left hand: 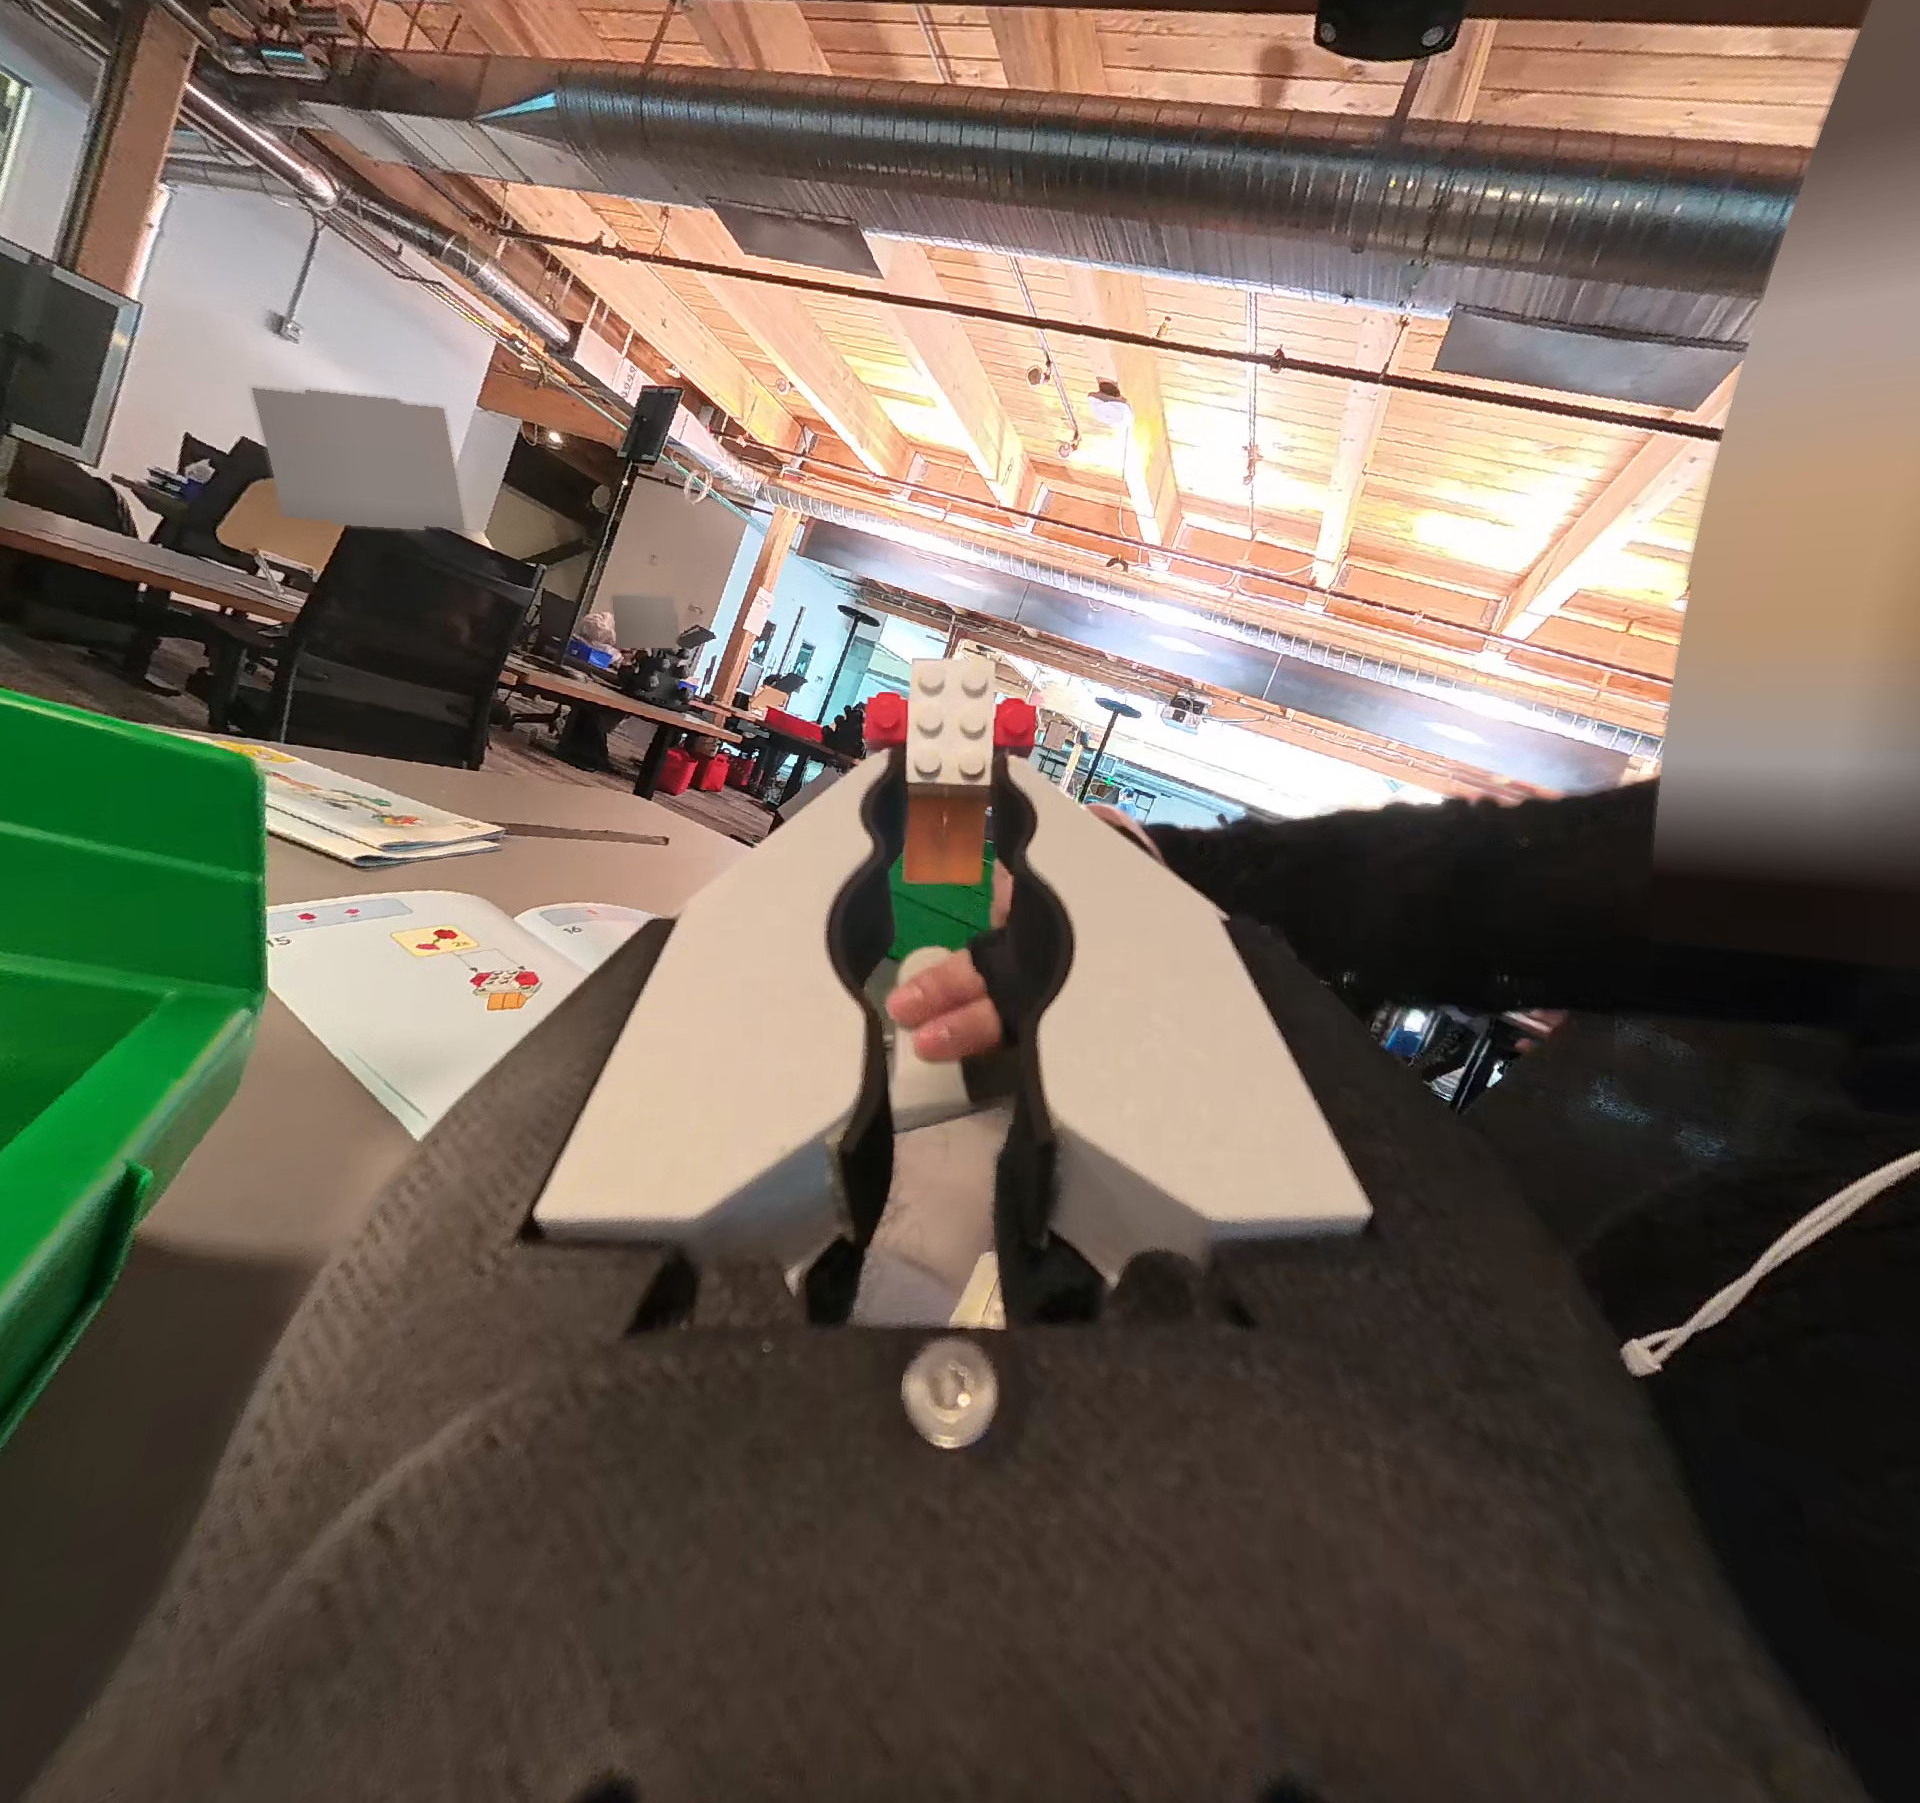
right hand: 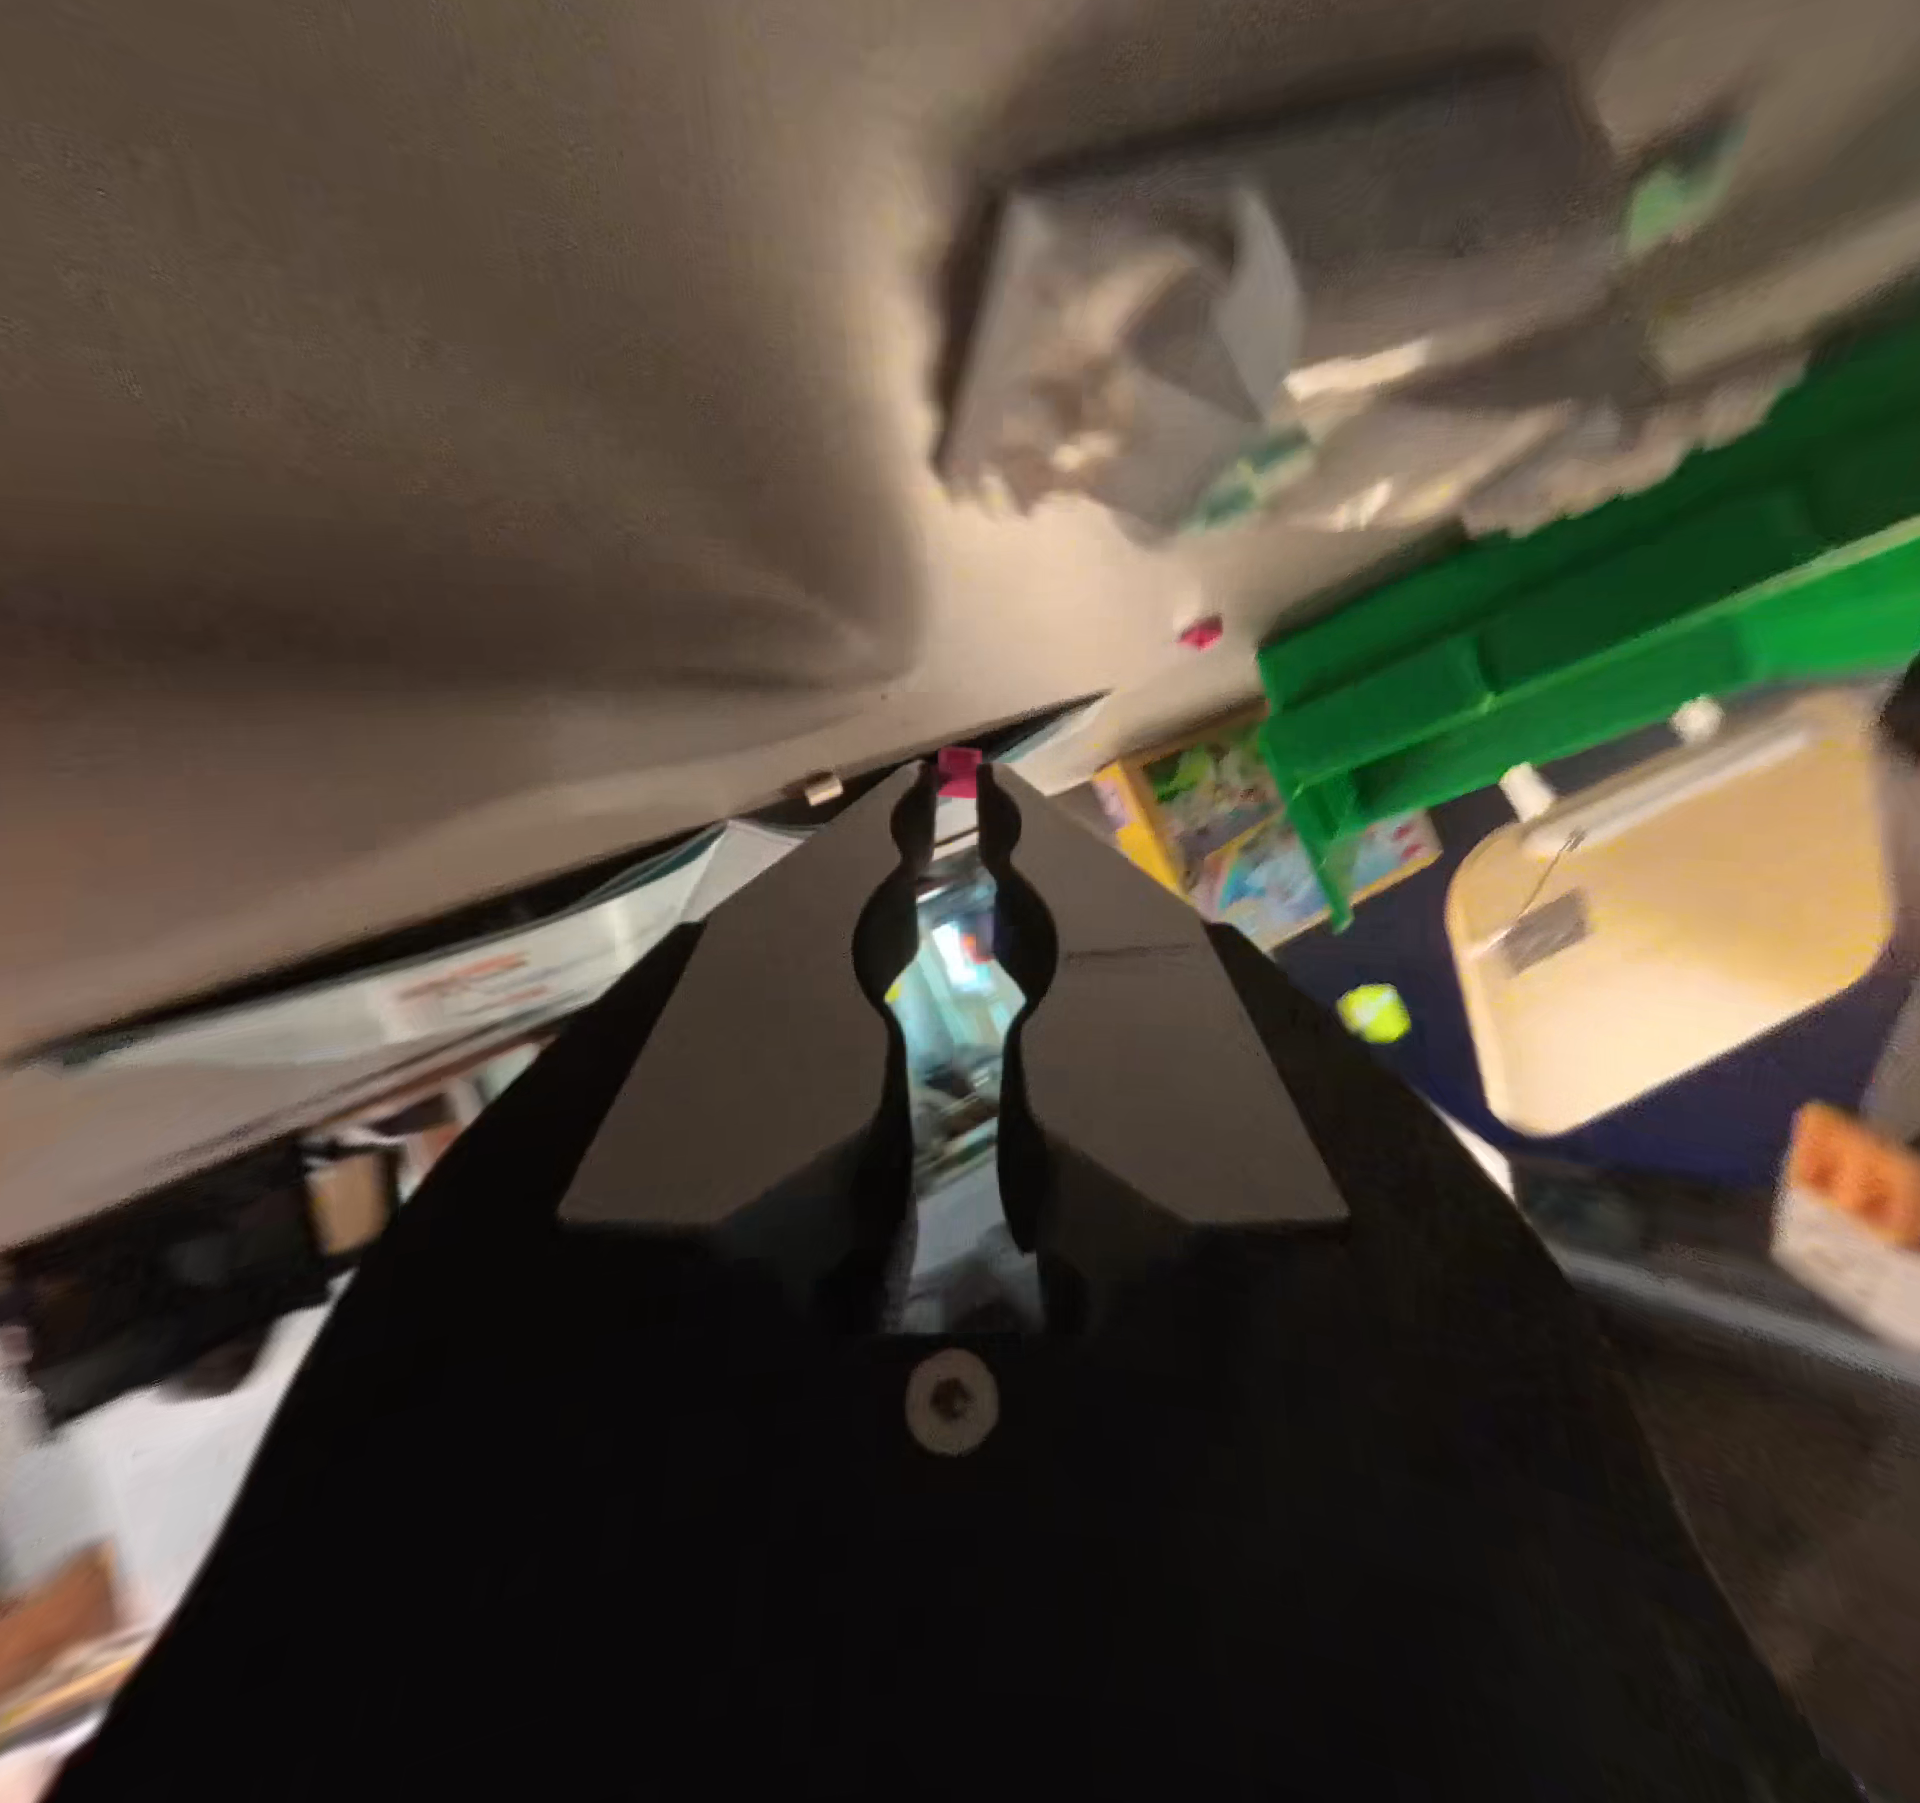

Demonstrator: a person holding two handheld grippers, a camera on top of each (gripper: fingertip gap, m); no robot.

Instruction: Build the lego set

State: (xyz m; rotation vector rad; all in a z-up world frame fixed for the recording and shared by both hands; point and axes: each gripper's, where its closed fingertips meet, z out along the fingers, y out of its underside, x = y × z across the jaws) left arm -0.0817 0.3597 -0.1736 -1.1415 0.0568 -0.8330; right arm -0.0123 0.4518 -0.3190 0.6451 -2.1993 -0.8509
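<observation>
Left gripper [left hand: 948, 766], its grey jaws closed on a small white, red and orange brick model [left hand: 951, 730] held above the table beside a green plastic bin [left hand: 114, 922], while the right gripper [right hand: 956, 785] pinches a tiny pink brick [right hand: 957, 766] between nearly closed black jaws.

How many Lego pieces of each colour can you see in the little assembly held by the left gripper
In the left gripper, visible pieces only:
White studded plate: 1
Red pieces: 2
Translucent orange piece: 1
Green piece: 1
Total: 5
</observation>
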